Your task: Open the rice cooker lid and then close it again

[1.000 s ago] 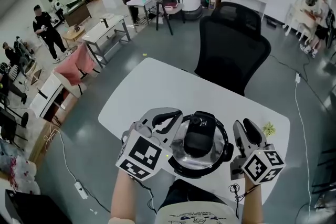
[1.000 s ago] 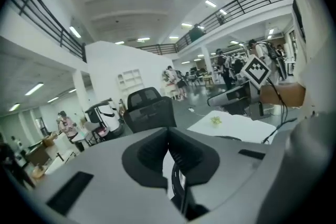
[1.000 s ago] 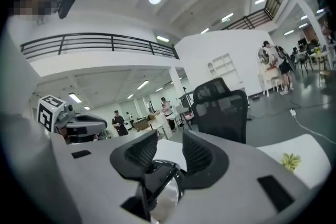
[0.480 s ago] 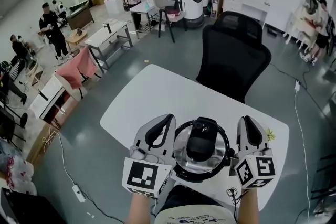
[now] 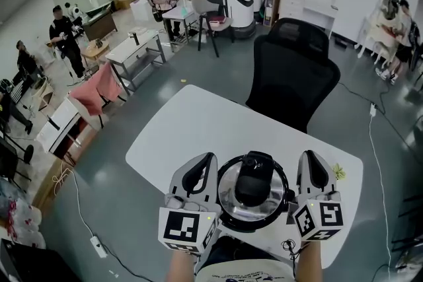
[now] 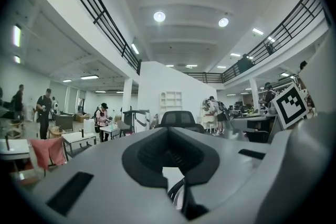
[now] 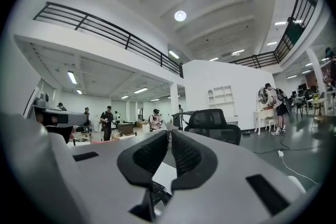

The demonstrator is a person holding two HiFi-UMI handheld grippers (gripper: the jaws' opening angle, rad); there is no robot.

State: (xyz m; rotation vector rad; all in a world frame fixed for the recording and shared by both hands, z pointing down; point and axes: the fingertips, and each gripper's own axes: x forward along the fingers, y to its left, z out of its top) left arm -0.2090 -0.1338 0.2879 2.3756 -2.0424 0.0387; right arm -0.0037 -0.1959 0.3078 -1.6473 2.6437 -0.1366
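The rice cooker [image 5: 253, 192], round with a shiny lid and a black handle [image 5: 252, 181], stands at the near edge of the white table [image 5: 198, 122], lid down. In the head view my left gripper [image 5: 209, 158] lies level along the cooker's left side, jaws shut and empty. My right gripper [image 5: 308, 156] lies level along its right side; its jaws are closing, nearly together, with nothing between them. Both grippers [image 6: 169, 131] [image 7: 169, 134] point past the cooker toward the black chair. Whether either one touches the cooker's side is hidden.
A black office chair [image 5: 294, 69] stands at the table's far side. A small yellow-green thing [image 5: 339, 171] lies on the table beyond my right gripper. People, desks and a machine fill the far room. My right gripper's marker cube [image 6: 290, 104] shows in the left gripper view.
My left gripper has rolled upright and drawn in alongside the cooker's left side. My right gripper has straightened beside the cooker and its jaws have come together.
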